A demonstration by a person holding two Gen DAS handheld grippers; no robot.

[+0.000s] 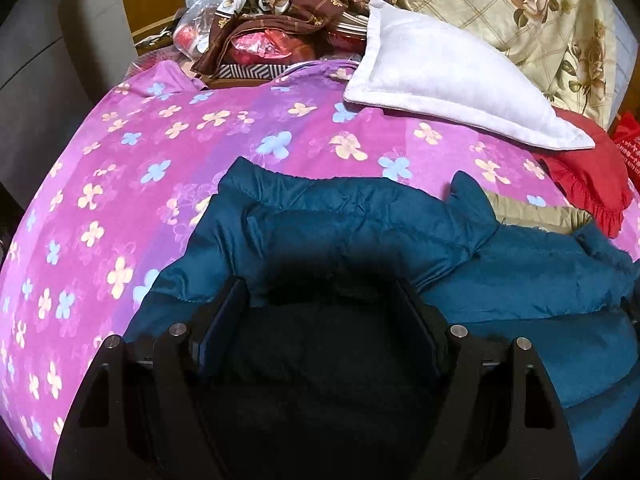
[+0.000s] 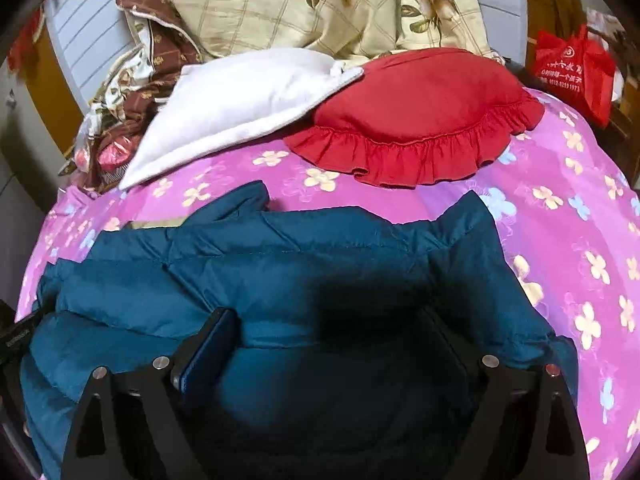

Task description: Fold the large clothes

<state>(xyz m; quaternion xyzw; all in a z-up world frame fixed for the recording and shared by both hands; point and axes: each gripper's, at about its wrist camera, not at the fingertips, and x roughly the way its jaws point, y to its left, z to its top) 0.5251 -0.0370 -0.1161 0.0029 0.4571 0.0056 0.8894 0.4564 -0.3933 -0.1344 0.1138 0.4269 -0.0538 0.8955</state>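
Left wrist view: open left gripper (image 1: pixel 320 300) above teal jacket (image 1: pixel 360 232).

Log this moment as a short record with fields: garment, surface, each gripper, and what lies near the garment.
garment: teal padded jacket, spread on the bed, partly folded over itself
surface: purple flowered bedspread
left gripper: jaws open, over the jacket, nothing pinched between the pads
right gripper: jaws open, over the jacket, nothing pinched
beyond the jacket: white pillow overlapping the edge of a red frilled cushion
head of bed: cream rose-print quilt, brown patterned cloth
off the bed: red bag
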